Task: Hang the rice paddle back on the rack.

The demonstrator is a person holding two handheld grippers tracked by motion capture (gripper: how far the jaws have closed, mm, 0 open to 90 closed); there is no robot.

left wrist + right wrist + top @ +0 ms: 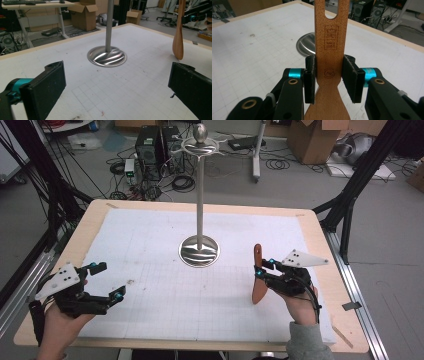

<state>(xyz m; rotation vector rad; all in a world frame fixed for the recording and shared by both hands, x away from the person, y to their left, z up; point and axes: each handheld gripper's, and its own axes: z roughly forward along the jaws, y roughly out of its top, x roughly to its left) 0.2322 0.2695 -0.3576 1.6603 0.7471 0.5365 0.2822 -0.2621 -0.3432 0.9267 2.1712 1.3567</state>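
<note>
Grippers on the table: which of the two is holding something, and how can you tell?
The right gripper: its jaws are shut on the wooden spatula, held upright. The left gripper has its jaws spread wide with nothing between them.

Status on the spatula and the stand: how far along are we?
Done: the right claw has gripped the wooden spatula by its handle and holds it upright, blade down, right of the metal stand. In hand: carrying it; the hanging hole in the handle is free. Left: probably hooking it on the stand's top arms, which carry nothing yet. The left claw is open over the white mat.
</note>
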